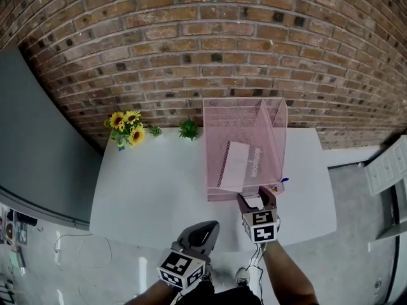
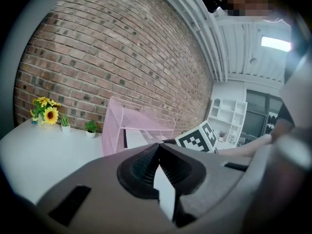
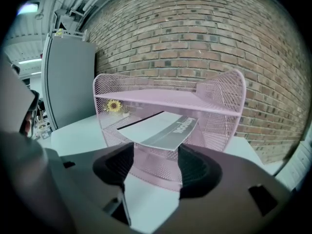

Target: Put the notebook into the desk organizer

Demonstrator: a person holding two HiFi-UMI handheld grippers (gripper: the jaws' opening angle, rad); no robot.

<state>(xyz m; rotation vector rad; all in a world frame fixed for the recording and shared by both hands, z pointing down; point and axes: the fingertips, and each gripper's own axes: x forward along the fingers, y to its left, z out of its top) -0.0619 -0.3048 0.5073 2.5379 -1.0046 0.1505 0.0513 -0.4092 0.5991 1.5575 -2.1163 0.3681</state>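
An office-like room: a red brick wall [image 1: 191,30], a white worktop [image 1: 152,189], a pink wire-mesh desk organizer [image 1: 235,116] and small yellow sunflowers [image 1: 127,127].

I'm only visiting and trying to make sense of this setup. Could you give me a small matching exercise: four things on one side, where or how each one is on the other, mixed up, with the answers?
Things:
1. notebook
2. sunflowers
3. left gripper
4. right gripper

Place or state:
A. jaws apart, gripping nothing, just in front of the pink desk organizer
B. jaws together
C. resting inside the pink desk organizer
D. at the far left corner of the table, by the brick wall

Pairs: 1-C, 2-D, 3-B, 4-A
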